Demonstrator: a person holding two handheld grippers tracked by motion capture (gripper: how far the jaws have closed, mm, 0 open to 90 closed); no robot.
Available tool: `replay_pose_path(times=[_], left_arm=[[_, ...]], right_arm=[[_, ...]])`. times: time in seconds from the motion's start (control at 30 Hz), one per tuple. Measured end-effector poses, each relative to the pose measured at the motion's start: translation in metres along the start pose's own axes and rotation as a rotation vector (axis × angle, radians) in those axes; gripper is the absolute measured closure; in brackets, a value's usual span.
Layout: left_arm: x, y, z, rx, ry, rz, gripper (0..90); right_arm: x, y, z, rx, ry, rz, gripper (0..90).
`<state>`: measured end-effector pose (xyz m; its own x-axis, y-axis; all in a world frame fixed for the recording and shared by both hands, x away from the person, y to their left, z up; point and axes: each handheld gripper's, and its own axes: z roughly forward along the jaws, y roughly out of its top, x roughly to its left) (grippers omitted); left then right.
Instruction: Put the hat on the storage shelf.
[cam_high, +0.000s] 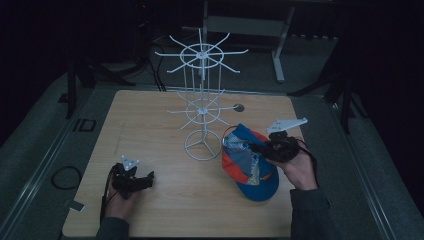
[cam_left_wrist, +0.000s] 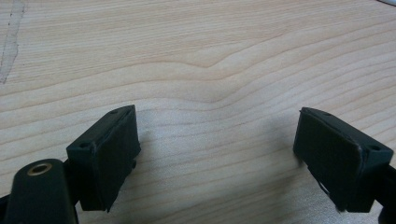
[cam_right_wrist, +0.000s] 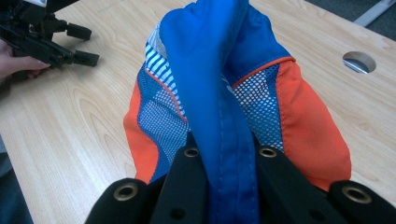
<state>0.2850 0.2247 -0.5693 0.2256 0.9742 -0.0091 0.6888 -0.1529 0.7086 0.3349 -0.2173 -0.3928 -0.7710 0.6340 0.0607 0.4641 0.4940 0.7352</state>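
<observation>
Left gripper (cam_left_wrist: 217, 154) fingers (cam_left_wrist: 109, 154) spread wide, nothing between, over bare wooden table (cam_left_wrist: 210, 60).

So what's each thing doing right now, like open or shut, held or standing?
Cap: pinched by its blue fabric in the right gripper, bunched up.
Right gripper: shut on the cap.
Left gripper: open, nothing between its jaws, low over the table.
Wire rack: standing upright, hooks bare.

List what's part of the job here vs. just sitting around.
In the job:
- blue and orange cap, pinched in the right tool
- white wire hook rack, likely where the cap goes

Lying about:
- left tool, open, resting on the wooden table
- round hole in the tabletop
- cable loop on the floor
</observation>
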Motion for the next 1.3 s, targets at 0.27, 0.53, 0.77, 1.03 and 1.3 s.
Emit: replay_pose_path(times=[0.27,0.53,0.77,1.03,1.3], left_arm=[[0.0,0.0,0.0,0.003,0.0,0.004,14.7],[0.0,0.0,0.0,0.0,0.0,0.001,14.7],[0.0,0.0,0.0,-0.002,0.001,-0.001,14.6],[0.0,0.0,0.0,-0.003,0.001,-0.001,14.7],[0.0,0.0,0.0,-0.001,0.001,0.001,14.6]], right_arm=[[-0.003,0.002,-0.008,-0.03,-0.006,0.008,88.4],[-0.004,0.004,-0.018,-0.057,-0.009,0.017,88.4],[-0.004,0.005,-0.023,-0.072,-0.007,0.016,88.4],[-0.005,0.005,-0.029,-0.087,-0.014,0.017,88.4],[-0.002,0.007,-0.038,-0.092,-0.021,0.002,88.4]])
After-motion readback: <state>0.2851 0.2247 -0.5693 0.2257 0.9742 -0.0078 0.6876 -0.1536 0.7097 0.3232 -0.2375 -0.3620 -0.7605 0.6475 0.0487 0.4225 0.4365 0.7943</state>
